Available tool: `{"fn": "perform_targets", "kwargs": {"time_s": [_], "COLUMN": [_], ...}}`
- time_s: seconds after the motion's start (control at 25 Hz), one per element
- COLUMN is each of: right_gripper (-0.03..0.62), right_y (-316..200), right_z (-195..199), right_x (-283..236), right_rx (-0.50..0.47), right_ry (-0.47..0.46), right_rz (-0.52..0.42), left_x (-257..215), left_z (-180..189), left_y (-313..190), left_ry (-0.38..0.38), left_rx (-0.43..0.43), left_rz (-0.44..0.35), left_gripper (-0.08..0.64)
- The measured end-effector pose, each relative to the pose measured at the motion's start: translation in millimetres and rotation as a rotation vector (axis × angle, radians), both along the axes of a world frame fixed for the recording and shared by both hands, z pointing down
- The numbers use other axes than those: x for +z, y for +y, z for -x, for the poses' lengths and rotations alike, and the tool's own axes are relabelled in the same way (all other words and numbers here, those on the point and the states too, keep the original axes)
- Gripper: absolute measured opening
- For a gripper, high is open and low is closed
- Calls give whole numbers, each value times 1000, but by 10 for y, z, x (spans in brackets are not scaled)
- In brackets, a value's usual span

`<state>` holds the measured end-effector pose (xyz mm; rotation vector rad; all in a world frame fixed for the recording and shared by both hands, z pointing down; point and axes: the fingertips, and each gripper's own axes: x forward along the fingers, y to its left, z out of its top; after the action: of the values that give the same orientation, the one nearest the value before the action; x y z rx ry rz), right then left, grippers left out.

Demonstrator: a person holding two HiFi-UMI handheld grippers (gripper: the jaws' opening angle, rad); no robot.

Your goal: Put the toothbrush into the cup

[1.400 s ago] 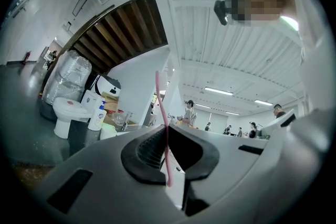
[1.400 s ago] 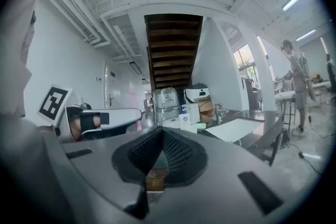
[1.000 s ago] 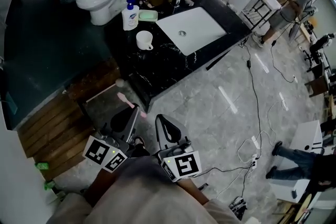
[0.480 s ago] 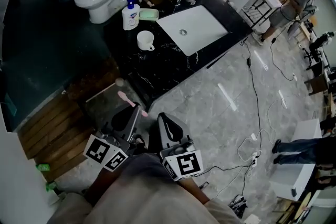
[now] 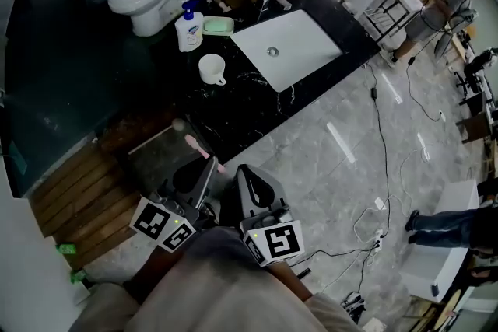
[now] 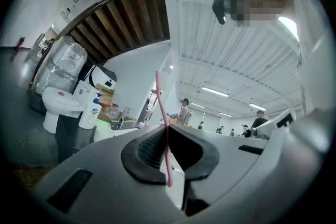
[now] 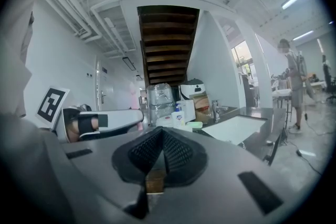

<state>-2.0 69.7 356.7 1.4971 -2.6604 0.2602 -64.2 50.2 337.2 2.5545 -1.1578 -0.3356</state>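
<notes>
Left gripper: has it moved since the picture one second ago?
Yes. The left gripper, shut on the toothbrush, has come slightly nearer to the white cup on the counter.

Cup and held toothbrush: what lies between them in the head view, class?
In the head view, only bare black counter and its edge lie between the cup and the toothbrush held in the left gripper.

Black counter (image 5: 233, 106) (marbled) bears cup (image 5: 211, 68), soap bottle (image 5: 187, 28), green dish (image 5: 219, 26).

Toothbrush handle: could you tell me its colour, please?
The toothbrush is pink, clearest in the left gripper view.
</notes>
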Motion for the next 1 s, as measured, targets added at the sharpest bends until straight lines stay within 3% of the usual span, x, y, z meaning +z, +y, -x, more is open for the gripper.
{"fn": "perform_targets", "kwargs": {"time_s": [0.56,1.0], "right_gripper": [6,6], "right_y": [-896,-1550], "right_z": [-322,-688], "right_x": [-13,83], "right_rx": [-49,-81], "right_ry": [-22,-103], "right_rz": [-4,35], "left_x": [-15,79], "left_z": [-327,-636], "left_y": [-838,-1373], "left_ry": [-36,-109], "left_rx": [-39,-93], "left_rz": [3,47], "left_gripper": [21,21]}}
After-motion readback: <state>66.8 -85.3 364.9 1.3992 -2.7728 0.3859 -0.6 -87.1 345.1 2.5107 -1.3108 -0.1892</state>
